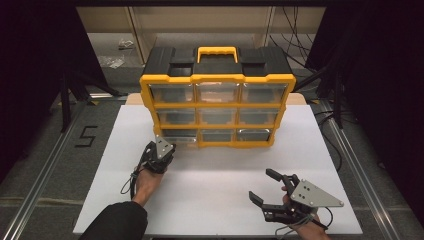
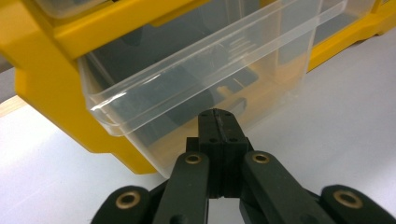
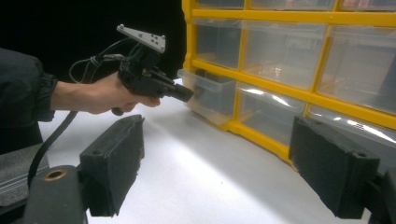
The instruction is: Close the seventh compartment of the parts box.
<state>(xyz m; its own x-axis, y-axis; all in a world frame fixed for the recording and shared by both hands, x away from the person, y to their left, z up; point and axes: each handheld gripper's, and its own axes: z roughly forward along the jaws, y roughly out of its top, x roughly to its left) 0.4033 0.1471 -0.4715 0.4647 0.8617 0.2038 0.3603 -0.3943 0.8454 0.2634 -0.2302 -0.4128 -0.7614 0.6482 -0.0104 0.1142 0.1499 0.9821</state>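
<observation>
A yellow and black drawer cabinet [image 1: 217,78] with clear plastic drawers stands at the back of the white tabletop [image 1: 215,200]. Its bottom-left drawer [image 1: 176,134] [image 2: 196,79] [image 3: 211,93] sticks out a little from the frame. My left gripper [image 1: 161,145] [image 2: 217,117] [image 3: 185,93] is shut, its tips against the drawer's clear front just under the lip, and I see nothing between the jaws. My right gripper [image 1: 262,185] [image 3: 219,163] stands open and empty low over the tabletop at the front right, pointing left toward the cabinet.
The cabinet's yellow carry handle [image 1: 217,51] sits on its black top. Metal rails [image 1: 350,155] run along both sides of the table, with cables [image 1: 300,40] on the floor behind. A "5" mark [image 1: 86,136] is on the floor at the left.
</observation>
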